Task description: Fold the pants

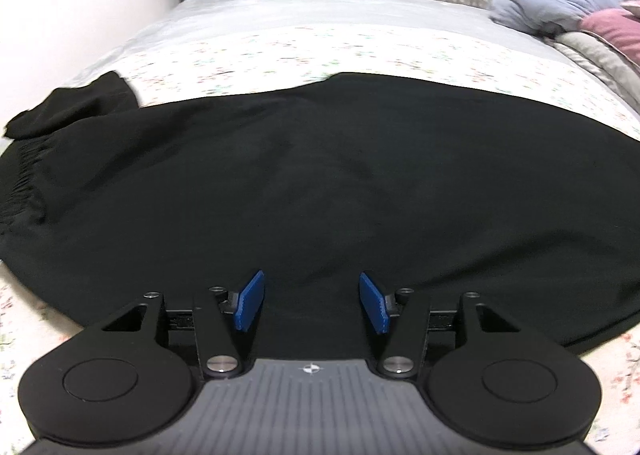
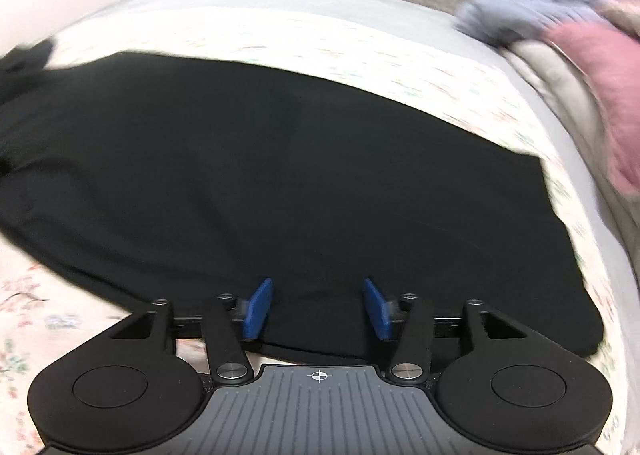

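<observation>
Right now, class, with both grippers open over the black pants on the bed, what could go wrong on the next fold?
1. The black pants lie doubled; the left gripper might pinch only the top layer.
2. The bunched flap near the waistband could get folded in as a lump.
3. The right gripper sits at the near hem, so it may also catch the floral sheet.

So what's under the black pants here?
The black pants lie spread on a floral sheet, which shows along their far and near edges. Whatever sits directly beneath the cloth is covered, so nothing else can be confirmed there.
</observation>
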Available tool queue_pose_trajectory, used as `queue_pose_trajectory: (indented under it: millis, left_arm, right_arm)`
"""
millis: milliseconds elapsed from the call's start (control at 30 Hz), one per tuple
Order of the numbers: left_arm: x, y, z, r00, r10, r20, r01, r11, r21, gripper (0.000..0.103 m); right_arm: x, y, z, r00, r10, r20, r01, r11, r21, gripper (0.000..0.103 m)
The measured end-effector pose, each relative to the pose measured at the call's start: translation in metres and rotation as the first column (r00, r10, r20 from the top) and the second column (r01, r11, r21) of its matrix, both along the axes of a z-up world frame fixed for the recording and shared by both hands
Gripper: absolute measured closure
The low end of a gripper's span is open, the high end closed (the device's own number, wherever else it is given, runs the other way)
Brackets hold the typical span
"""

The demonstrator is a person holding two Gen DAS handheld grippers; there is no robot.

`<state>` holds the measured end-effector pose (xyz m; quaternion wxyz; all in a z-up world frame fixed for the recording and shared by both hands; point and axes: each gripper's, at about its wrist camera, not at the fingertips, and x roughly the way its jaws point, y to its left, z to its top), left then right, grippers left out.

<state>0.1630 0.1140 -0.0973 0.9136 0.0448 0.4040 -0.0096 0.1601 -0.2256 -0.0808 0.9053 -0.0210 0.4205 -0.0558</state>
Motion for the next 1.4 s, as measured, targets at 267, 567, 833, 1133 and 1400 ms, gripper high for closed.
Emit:
queue_pose_trajectory:
  millis: [267,567,833,1133,1400]
  left_arm:
    - [0.019,0.077,-0.007,0.979,0.201,0.029,-0.202,0.979,0.038,0.018]
    - [0.022,0.096,-0.002,0.961,0.278,0.007,-0.278,0.958,0.067,0.019]
    - [0.017,0.087,0.029,0.948,0.319,0.025,-0.317,0.947,-0.040,0.024]
    - [0.006,-0.022,0.039,0.998,0.035,0.053,-0.032,0.998,-0.057,0.024]
    - [-0.008,-0.108,0.020,0.981,-0.189,0.046,0.190,0.982,0.000,0.024]
  right_arm:
    - [-0.009,-0.058,-0.005,0.981,-0.192,0.021,0.191,0.981,0.029,0.047]
    - [-0.040,-0.112,-0.005,0.923,-0.384,0.015,0.383,0.923,0.049,0.047]
    - [-0.082,-0.156,0.012,0.796,-0.603,0.050,0.588,0.791,0.168,0.047]
    - [-0.119,-0.185,-0.010,0.713,-0.695,-0.092,0.538,0.459,0.707,0.043]
    - [-0.122,-0.184,-0.024,0.649,-0.756,-0.084,0.513,0.354,0.782,0.043]
